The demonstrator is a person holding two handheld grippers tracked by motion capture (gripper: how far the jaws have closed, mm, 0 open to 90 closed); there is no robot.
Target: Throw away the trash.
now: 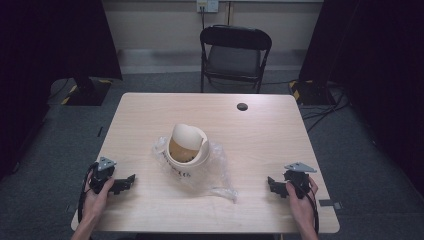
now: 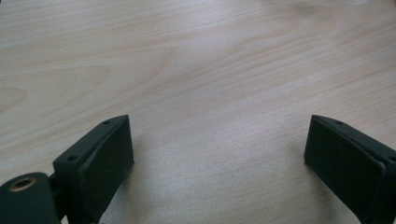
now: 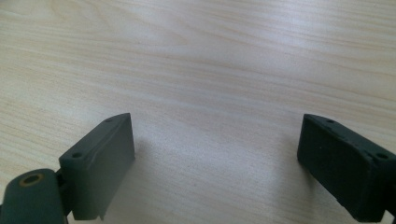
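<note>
Two grippers, left gripper (image 1: 131,179) and right gripper (image 1: 270,183), jaws wide apart, empty, low over table (image 1: 150,120).

Black folding chair (image 1: 235,56) behind wooden table (image 1: 150,115), grey carpet (image 1: 45,165).

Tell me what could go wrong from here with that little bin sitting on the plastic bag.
1. The small bin stands on a crinkled clear plastic bag; tugging the bag could tip the bin.
2. Its swing lid looks tilted open, so a gripper pressing there might slip inside.
3. The left gripper and right gripper are both open and apart from the bag; thin film flat on the table may be hard to pinch.
</note>
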